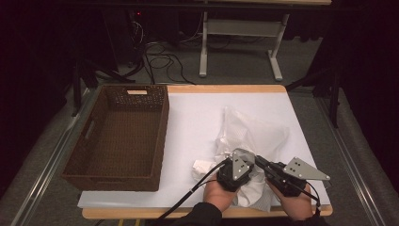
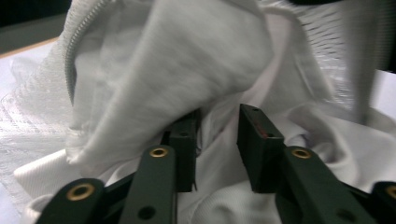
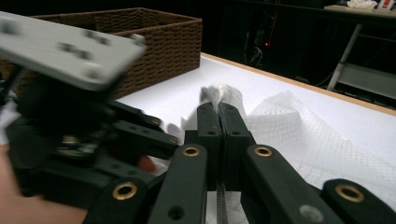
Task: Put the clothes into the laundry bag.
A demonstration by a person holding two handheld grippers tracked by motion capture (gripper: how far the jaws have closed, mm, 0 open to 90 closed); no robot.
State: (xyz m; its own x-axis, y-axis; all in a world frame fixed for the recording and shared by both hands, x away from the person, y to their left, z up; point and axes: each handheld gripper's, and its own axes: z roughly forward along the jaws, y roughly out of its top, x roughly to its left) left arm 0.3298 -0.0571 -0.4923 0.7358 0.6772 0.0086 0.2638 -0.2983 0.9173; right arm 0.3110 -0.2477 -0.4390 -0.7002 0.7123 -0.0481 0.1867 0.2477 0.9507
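A white mesh laundry bag (image 1: 251, 136) with white cloth (image 2: 187, 65) in it lies on the right, near part of the white desk (image 1: 193, 117). Its long side runs from near to far. The right gripper (image 3: 219, 123) has its fingers pressed together, pinching the bag's edge. The left gripper (image 2: 217, 140) has its fingers spread, with cloth between them. A brown woven basket (image 1: 160, 136) sits on the left.
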